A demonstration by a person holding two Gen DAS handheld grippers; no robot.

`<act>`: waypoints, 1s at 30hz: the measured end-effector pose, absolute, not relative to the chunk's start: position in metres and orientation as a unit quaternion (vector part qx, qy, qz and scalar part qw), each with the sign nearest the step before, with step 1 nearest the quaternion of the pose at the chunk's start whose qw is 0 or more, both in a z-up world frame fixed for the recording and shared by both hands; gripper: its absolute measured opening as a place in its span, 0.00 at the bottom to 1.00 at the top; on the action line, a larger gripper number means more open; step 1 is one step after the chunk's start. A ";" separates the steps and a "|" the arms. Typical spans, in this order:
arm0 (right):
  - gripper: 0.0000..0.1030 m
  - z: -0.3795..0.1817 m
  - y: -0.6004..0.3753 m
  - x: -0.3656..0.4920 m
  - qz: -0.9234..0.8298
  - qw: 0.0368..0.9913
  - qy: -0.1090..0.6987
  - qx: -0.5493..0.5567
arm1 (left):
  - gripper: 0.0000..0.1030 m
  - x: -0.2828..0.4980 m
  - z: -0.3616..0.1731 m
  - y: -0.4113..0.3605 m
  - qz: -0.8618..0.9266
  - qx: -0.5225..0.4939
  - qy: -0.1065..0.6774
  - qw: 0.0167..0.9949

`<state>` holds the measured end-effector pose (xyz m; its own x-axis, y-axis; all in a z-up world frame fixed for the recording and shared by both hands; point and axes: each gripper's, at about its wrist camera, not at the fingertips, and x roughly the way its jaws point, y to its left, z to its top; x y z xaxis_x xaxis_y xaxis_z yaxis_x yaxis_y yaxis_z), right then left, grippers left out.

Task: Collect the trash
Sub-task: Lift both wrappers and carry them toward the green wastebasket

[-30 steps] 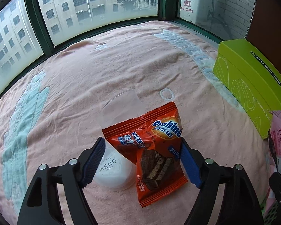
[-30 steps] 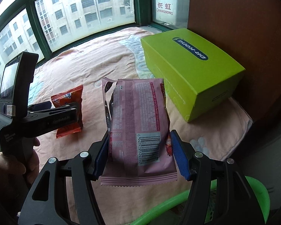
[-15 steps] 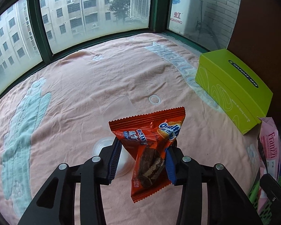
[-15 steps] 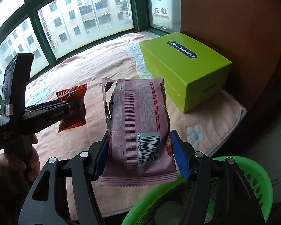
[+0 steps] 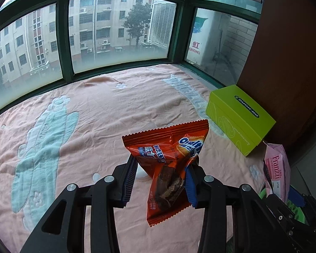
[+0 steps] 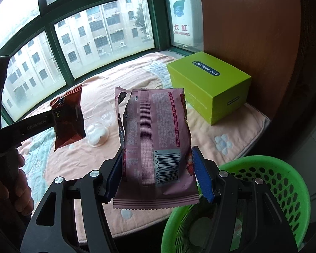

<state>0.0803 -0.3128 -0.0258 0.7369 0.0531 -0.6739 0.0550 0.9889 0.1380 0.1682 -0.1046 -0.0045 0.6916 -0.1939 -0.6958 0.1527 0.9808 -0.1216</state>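
Note:
My left gripper [image 5: 160, 177] is shut on an orange Ovaltine snack wrapper [image 5: 168, 164], which hangs in the air above the pink blanket [image 5: 94, 109]. The right wrist view shows that wrapper [image 6: 68, 116] at the left, held by the left gripper's arm. My right gripper [image 6: 158, 175] is shut on a pink Franzzi snack packet [image 6: 155, 135], upright with its barcode facing me; the packet [image 5: 276, 168] also shows at the right edge of the left wrist view. A clear plastic cup with a white lid [image 6: 99, 135] lies on the blanket. A green mesh basket [image 6: 284, 181] sits at lower right.
A lime green box [image 6: 210, 84] stands on the blanket by the brown wall [image 6: 252, 31]. Green-framed windows [image 5: 115, 31] close the far side. A person's hand [image 6: 16, 181] holds the left gripper's handle. The blanket's near edge drops off beside the basket.
The left gripper closed on the orange wrapper and lifted it off the blanket, uncovering the plastic cup. The right gripper rose and drew back with the pink packet, bringing the green basket into view.

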 end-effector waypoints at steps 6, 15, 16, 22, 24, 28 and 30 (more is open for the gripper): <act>0.60 -0.017 -0.311 0.057 -0.010 0.934 0.347 0.081 | 0.39 0.140 0.012 -0.091 -0.098 -0.043 0.364 0.925; 0.60 -0.001 -0.316 0.022 -0.032 0.944 0.318 0.075 | 0.39 0.107 0.028 -0.091 -0.117 -0.051 0.347 0.929; 0.60 0.001 -0.318 0.019 -0.036 0.945 0.316 0.074 | 0.39 0.104 0.029 -0.093 -0.121 -0.052 0.345 0.930; 0.61 0.005 -0.330 -0.001 -0.060 0.948 0.303 0.076 | 0.39 0.087 0.037 -0.106 -0.144 -0.049 0.336 0.929; 0.61 0.006 -0.336 -0.009 -0.072 0.948 0.299 0.077 | 0.39 0.082 0.039 -0.112 -0.152 -0.047 0.334 0.929; 0.62 0.003 -0.351 -0.023 -0.095 0.946 0.298 0.088 | 0.39 0.074 0.040 -0.126 -0.170 -0.039 0.332 0.927; 0.62 0.001 -0.358 -0.029 -0.105 0.944 0.299 0.094 | 0.39 0.070 0.041 -0.134 -0.178 -0.035 0.332 0.926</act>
